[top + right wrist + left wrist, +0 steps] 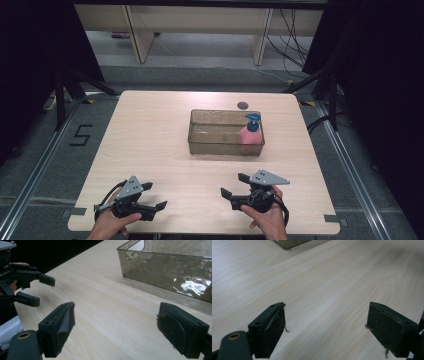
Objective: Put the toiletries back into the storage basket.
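Pink bottle (250, 135) half hidden behind tinted bin wall (225, 147), both tools (156, 196) (234, 185) gaping, empty.

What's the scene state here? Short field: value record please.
surface: wooden table
container: clear bin, mid-table, far from both grippers
contents: pink bottle with blue pump top, upright at the bin's right end
left gripper: open, holding nothing, near the front edge
right gripper: open, holding nothing, near the front edge, facing the bin
contact: none with bin or bottle
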Tool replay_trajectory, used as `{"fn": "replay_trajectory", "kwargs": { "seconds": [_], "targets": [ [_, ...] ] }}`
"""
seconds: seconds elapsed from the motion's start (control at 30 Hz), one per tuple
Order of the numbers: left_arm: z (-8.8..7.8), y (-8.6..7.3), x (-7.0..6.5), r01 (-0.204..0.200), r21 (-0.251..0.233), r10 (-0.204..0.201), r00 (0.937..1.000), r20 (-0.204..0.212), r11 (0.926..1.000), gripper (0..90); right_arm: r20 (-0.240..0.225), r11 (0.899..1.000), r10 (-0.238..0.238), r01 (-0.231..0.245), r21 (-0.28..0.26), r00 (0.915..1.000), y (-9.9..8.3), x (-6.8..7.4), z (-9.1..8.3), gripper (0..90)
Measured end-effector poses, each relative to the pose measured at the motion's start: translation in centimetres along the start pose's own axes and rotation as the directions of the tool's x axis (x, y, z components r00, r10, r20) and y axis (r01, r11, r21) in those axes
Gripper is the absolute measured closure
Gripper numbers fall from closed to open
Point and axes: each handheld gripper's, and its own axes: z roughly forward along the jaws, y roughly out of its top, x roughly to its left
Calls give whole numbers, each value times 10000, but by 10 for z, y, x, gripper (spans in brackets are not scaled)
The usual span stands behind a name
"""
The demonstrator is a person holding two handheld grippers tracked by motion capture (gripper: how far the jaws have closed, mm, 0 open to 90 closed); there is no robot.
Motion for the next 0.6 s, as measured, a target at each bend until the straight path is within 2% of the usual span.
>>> {"fn": "replay_trajectory", "kwargs": {
  "seconds": [0.03,0.07,0.13,0.2,0.23,0.27,0.37,0.4,0.43,0.53,0.57,0.6],
  "targets": [
    [1,0,-2,233,-204,-230,9996,149,9995,148,77,9997,-245,245,23,9997,0,-2,0,156],
    [1,0,-2,185,-170,-184,9998,91,9997,148,148,10000,-57,56,58,9999,-1,0,-1,156],
    [1,0,-2,233,-209,-231,9997,116,9995,148,98,9998,-216,216,40,9997,-2,-1,-2,157],
    [1,0,-2,221,-206,-219,9997,105,9995,148,-4,10000,67,-67,69,10000,-4,1,-4,156],
    [1,0,-2,179,-162,-178,9998,95,9997,148,-31,9999,-169,169,6,9999,-4,-1,-3,156],
    [1,0,-2,180,-162,-178,9998,97,9997,148,116,9999,-87,86,91,9999,-5,0,-4,156],
    [1,0,-2,178,-161,-176,9998,98,9997,148,-30,10000,-31,31,50,10000,-6,1,-5,156],
    [1,0,-2,171,-161,-169,9998,93,9997,148,50,10000,-24,24,76,10000,-7,2,-5,156],
    [1,0,-2,154,-132,-153,9998,91,9998,148,66,9997,-200,199,144,9998,-8,1,-5,156],
    [1,0,-1,122,-144,-120,9999,95,9998,148,74,9992,-296,294,256,9995,-9,2,-6,156],
    [1,0,-2,119,-187,-117,9998,138,9998,148,13,9995,-174,174,264,9998,-10,3,-6,156],
    [1,0,-2,117,-189,-114,9998,137,9998,148,65,9989,-352,349,327,9994,-11,2,-6,156]
  ]
}}
